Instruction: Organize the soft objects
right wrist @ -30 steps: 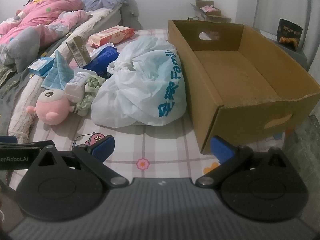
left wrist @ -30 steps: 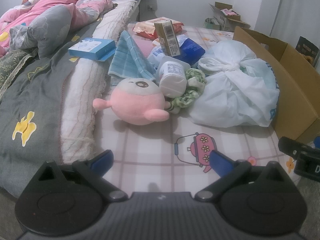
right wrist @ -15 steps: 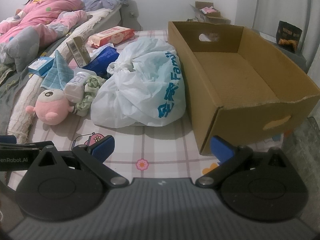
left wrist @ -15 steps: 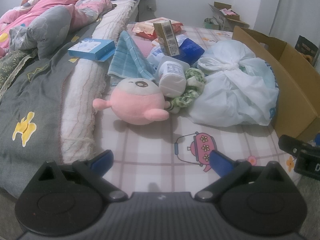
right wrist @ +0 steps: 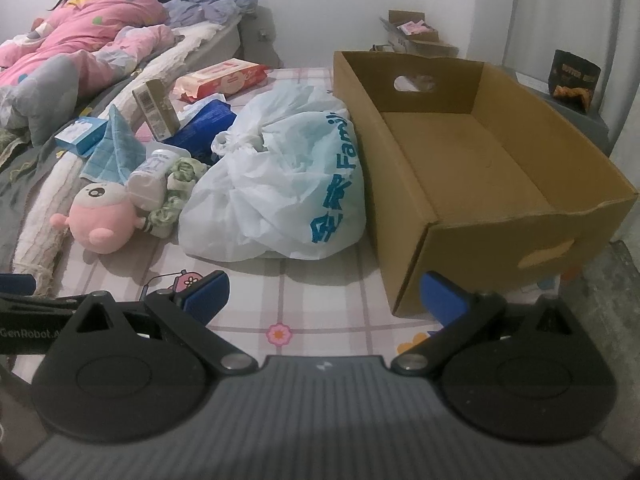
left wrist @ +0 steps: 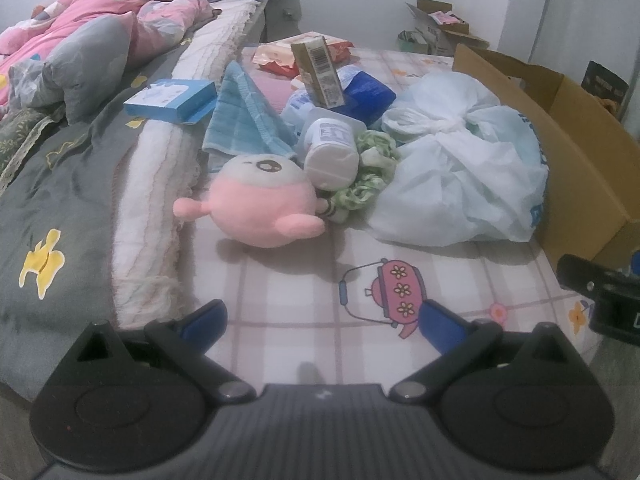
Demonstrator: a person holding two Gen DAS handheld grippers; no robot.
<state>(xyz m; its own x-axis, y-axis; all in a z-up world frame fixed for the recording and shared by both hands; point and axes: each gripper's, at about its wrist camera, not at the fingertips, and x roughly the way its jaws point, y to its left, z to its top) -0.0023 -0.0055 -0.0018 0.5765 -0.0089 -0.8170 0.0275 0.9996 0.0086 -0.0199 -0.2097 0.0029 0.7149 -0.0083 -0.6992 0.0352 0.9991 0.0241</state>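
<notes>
From the left wrist view, the left gripper (left wrist: 322, 320) hovers low over the checked sheet (left wrist: 288, 292) of the bed, its jaws spread wide with nothing between them. Ahead lies a pile of things: a pink plush toy (left wrist: 260, 204) sits nearest, on the sheet, with a white bottle (left wrist: 330, 152) lying on its side just behind and touching it. A green-and-white scrunched cloth (left wrist: 366, 176) is wedged between the bottle and a knotted white plastic bag (left wrist: 460, 184). A blue towel (left wrist: 244, 120) leans up behind the plush toy, and a small carton (left wrist: 318, 70) stands tilted on top of a dark blue pack (left wrist: 368, 94). A light blue box (left wrist: 172, 100) rests to the left on the grey bedding (left wrist: 52, 196), and a red-and-white packet (left wrist: 276, 54) lies farther back. The cardboard box (left wrist: 576, 148) runs along the right side, touching the bag. From the right wrist view, the right gripper (right wrist: 324, 294) is also held low over the sheet, jaws wide and empty. The cardboard box (right wrist: 500, 184) is open on top and appears empty inside, with the plastic bag (right wrist: 280, 196) pressed against its left wall. The plush toy (right wrist: 104, 216) lies farther left, beside the bottle (right wrist: 150, 174) and the towel (right wrist: 114, 148). Part of the left gripper shows at the left edge of this view.
</notes>
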